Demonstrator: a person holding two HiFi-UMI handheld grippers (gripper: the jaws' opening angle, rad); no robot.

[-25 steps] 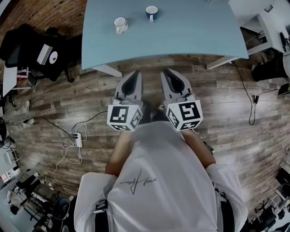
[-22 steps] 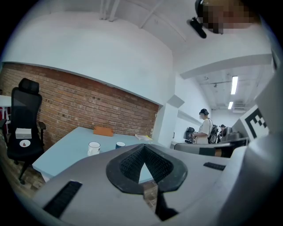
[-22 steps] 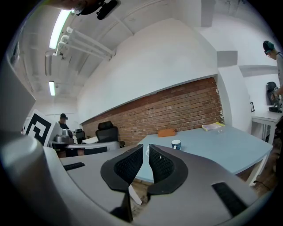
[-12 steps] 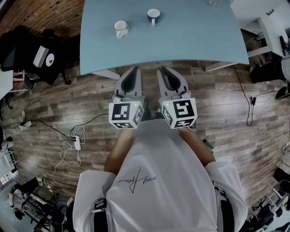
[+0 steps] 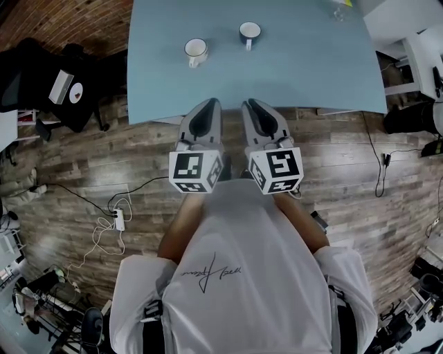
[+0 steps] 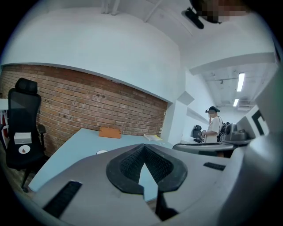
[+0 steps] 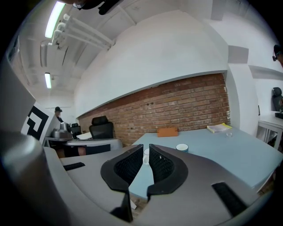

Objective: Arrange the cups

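Observation:
A white cup and a dark blue cup stand apart on the light blue table, towards its far left. My left gripper and right gripper are held side by side at the table's near edge, well short of both cups. Each is shut with nothing between its jaws. In the right gripper view the blue cup shows to the right of the right gripper, and the white cup shows just past its tips. The left gripper view catches only the white cup's rim.
A black office chair stands left of the table. Cables and a power strip lie on the wooden floor. An orange box, a book and a small glass sit at the table's far side. A person stands far off.
Both grippers have come forward together, from over the floor to the table's near edge. The table and cups sit lower and nearer in the head view. The jaws stay shut.

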